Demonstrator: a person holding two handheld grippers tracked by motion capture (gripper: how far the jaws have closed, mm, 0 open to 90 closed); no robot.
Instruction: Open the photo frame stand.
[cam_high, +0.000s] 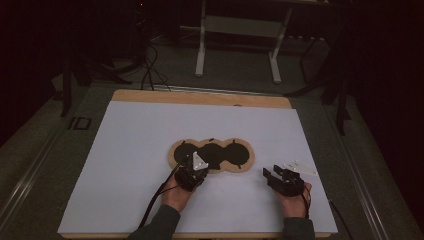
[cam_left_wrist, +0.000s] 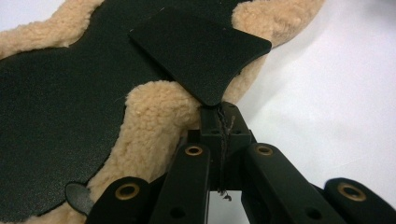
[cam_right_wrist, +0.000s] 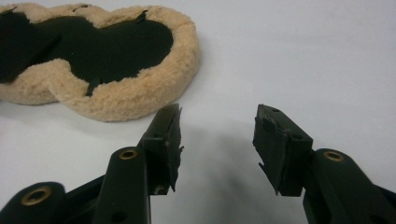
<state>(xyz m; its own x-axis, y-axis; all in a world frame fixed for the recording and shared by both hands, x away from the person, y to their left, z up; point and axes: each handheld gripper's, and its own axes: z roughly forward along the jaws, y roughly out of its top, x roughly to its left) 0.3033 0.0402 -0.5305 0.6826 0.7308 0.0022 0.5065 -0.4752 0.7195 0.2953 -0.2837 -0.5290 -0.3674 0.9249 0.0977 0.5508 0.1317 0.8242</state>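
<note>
We had the left gripper (cam_left_wrist: 219, 109) pinched shut on the tip of a black leather flap (cam_left_wrist: 201, 51), to lift it off the tan fleece three-lobed pad (cam_high: 212, 155) lying mid-sheet on the white table cover (cam_high: 125, 150); the right gripper (cam_right_wrist: 217, 140) waited spread, empty, nearby.

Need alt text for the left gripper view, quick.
The left tool is shut on the tip of a black flap, lifted off a tan fleece pad with a black leather-like centre, lying on a white sheet.

No text, label, brand or number can be read anywhere.
</note>
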